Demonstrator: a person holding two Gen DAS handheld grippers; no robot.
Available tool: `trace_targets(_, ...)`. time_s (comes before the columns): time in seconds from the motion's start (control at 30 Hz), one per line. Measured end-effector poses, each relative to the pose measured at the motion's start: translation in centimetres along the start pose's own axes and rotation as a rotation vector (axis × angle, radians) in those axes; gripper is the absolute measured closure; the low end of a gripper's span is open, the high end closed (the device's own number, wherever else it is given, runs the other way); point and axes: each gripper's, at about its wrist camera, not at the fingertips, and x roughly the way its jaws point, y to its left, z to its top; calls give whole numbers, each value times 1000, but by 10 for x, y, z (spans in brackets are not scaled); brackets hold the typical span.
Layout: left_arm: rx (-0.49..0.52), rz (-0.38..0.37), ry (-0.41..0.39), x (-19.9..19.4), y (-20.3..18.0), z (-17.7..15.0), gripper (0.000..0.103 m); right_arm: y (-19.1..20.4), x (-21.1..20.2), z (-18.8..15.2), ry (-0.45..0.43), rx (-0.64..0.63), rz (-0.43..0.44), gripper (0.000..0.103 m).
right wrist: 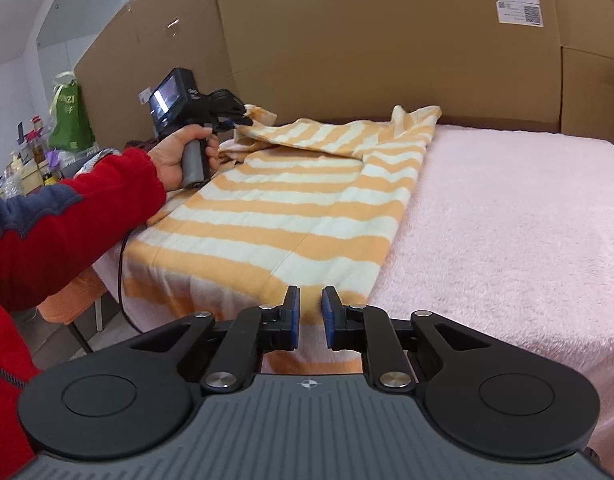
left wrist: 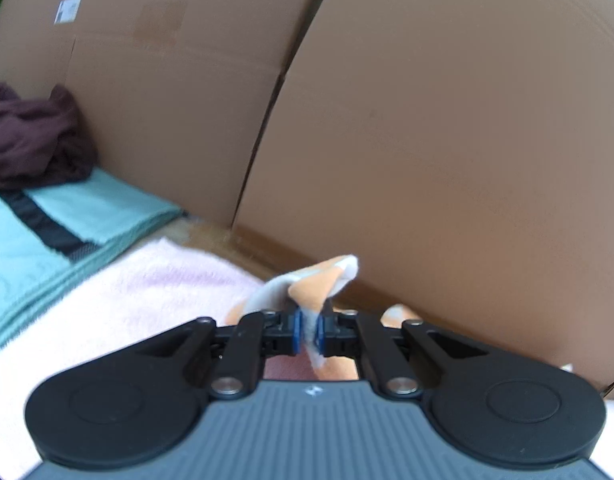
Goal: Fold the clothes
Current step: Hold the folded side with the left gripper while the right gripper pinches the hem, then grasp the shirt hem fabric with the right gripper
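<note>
An orange and white striped garment (right wrist: 291,200) lies spread on a pink fuzzy cover (right wrist: 507,220). My left gripper (left wrist: 309,330) is shut on a fold of the striped garment (left wrist: 323,284) at its far left corner, held slightly above the cover. In the right wrist view the left gripper (right wrist: 243,120) shows in a hand with a red sleeve, pinching that corner. My right gripper (right wrist: 311,308) hovers over the garment's near edge, its jaws slightly apart with nothing between them.
Tall cardboard sheets (left wrist: 447,120) stand close behind the table. A folded teal towel (left wrist: 47,224) and a dark maroon garment (left wrist: 31,132) lie at the left. A green bag (right wrist: 69,116) and clutter stand beyond the table's left side.
</note>
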Motion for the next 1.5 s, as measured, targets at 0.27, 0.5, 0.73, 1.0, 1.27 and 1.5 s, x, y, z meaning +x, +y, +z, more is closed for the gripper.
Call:
trace_targets(0.27,-79,-47,21,0,13,0,100,-2,-15,1,46,41,53,86)
trace_targets(0.5,-77,-70,15,0,15,1,100,-21,-3,3,32,133,50,83)
trace_targets(0.73,-144,-87,79,8,25,2,100,-26,4,46,-8,127,89,64)
trace_targets(1.0,-271,-88,112,11,46,0,98,-49,89,66,-1,265,-47,71)
trace_targets(1.27,-304,-85,144,16,51,-1,98,-65,141,139,-71,265,-73,73)
trace_targets(1.5,-415,-114,165,18,64,-2,83,-100,228,177,-57,371,-168,73)
